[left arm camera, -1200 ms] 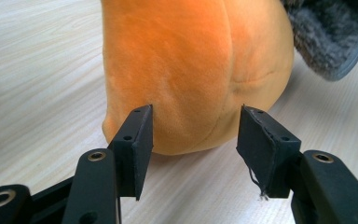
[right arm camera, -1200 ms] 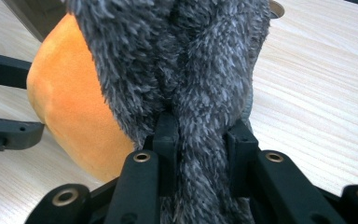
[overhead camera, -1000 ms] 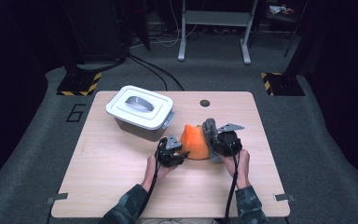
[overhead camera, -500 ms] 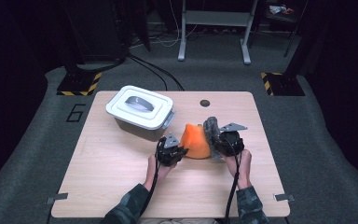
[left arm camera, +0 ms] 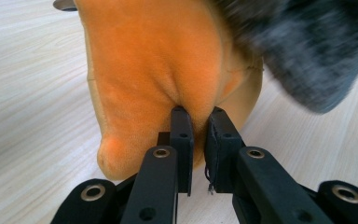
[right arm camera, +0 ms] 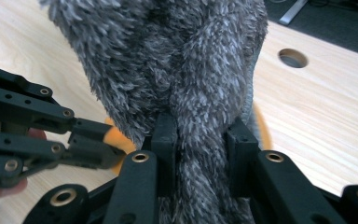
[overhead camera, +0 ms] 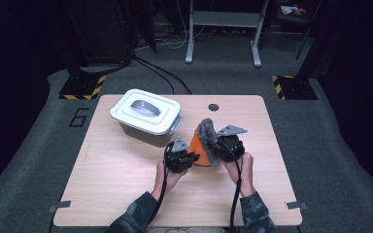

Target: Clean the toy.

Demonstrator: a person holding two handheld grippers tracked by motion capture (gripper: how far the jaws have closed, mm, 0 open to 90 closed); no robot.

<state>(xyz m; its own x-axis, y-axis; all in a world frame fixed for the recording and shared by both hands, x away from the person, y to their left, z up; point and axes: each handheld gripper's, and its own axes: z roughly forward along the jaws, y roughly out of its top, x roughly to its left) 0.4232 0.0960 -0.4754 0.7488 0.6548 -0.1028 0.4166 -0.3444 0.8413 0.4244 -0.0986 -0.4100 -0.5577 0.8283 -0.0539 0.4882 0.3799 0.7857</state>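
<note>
A person sits at a pale wooden table (overhead camera: 126, 194), both forearms reaching in from the near edge, a black two-jaw gripper in each hand. From the high view, the left gripper (overhead camera: 187, 156) and the right gripper (overhead camera: 212, 145) meet near the middle of the table on a soft plush thing, orange (overhead camera: 197, 148) on one side and grey fur (overhead camera: 206, 130) on the other. Just beyond it, toward the far left, stands a white lidded container (overhead camera: 145, 115) with a grey handle set into its lid, and a small round hole (overhead camera: 213, 107) sits in the tabletop near the far edge. The left gripper view brings out what the high view is too small to show: the left gripper (left arm camera: 199, 116) has its jaws clenched on a fold of the orange plush (left arm camera: 149, 60), which rests on the wood, with the grey fur (left arm camera: 307, 42) blurred at the upper right. The right gripper view shows the right gripper (right arm camera: 200, 126) pinching a thick tuft of the grey fur (right arm camera: 168, 51) between its jaws, the left gripper's black linkage and a sliver of orange at its left, and the round hole (right arm camera: 292, 57) beyond.
</note>
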